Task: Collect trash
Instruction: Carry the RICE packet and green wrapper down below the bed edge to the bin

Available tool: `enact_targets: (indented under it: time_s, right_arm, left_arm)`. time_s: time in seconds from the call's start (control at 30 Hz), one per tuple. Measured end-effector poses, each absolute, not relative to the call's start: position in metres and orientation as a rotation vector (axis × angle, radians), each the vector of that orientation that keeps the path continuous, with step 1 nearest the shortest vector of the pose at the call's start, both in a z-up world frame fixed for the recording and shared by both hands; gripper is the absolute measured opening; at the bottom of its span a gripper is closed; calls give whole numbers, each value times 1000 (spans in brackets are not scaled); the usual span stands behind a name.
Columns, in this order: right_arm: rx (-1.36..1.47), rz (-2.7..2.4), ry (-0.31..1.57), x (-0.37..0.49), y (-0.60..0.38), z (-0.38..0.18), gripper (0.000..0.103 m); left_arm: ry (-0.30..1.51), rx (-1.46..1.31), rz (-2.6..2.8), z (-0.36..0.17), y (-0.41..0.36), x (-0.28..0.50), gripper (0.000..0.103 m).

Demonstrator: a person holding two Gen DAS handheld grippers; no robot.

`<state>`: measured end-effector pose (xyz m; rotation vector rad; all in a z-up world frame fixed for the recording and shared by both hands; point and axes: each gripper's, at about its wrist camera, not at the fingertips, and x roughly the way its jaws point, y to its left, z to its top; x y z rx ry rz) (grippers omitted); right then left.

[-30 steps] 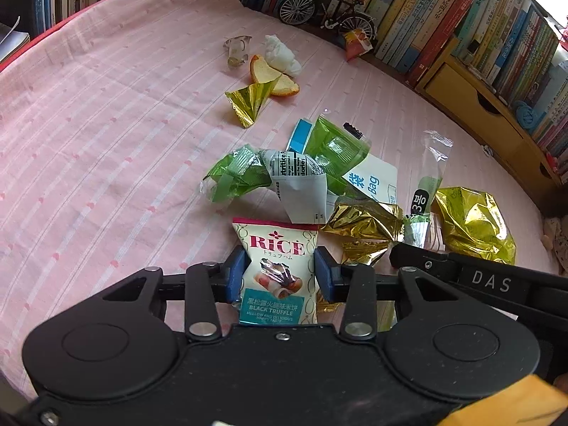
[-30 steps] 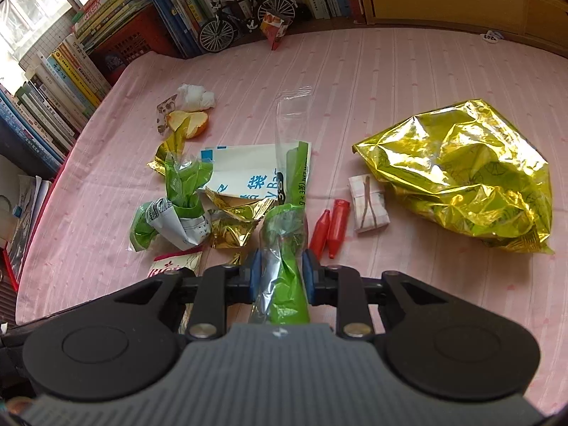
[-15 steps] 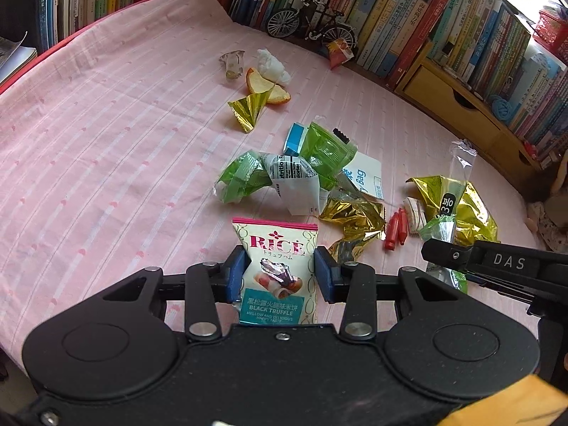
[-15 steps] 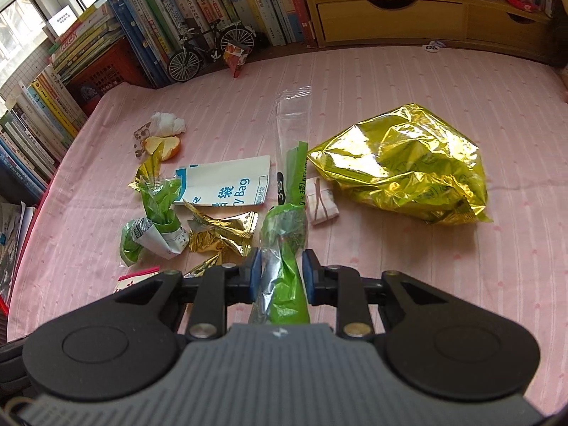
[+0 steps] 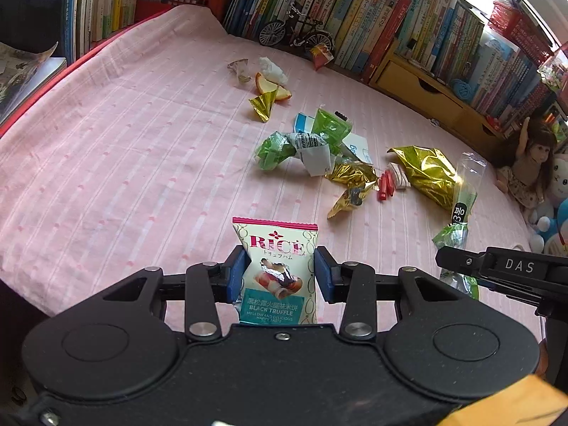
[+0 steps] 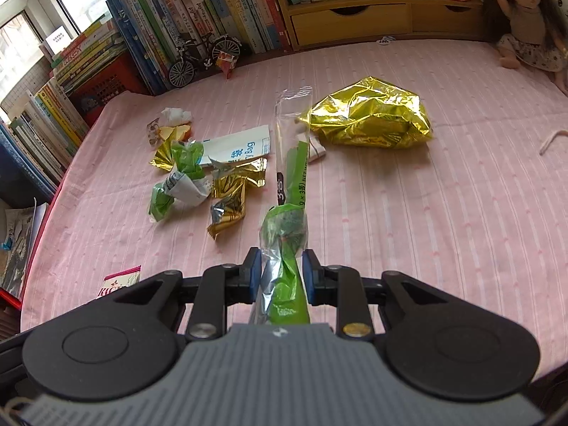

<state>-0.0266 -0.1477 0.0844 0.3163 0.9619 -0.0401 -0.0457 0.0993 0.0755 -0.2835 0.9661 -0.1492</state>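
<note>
1. While raised above the pink bedspread (image 5: 124, 163), the left gripper (image 5: 279, 273) is clamped on the rice cracker packet (image 5: 276, 269), which stands upright between its blue pads.
2. Beyond the packet, the loose wrapper pile (image 5: 312, 149) lies on the bedspread.
3. Right of the pile, the right gripper (image 6: 280, 277) is clamped on the green-and-clear wrapper (image 6: 289, 213), near the large gold bag (image 6: 369, 119).
</note>
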Motion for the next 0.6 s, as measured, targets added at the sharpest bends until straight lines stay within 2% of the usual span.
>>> enact_targets:
  time_s: [0.33, 0.6]
  right_arm:
    - [321, -81, 947, -105, -106, 95, 30]
    - [305, -40, 992, -130, -82, 86, 30]
  left_arm:
    - [985, -249, -214, 77, 141, -103, 39]
    - [1013, -256, -181, 66, 160, -138, 39]
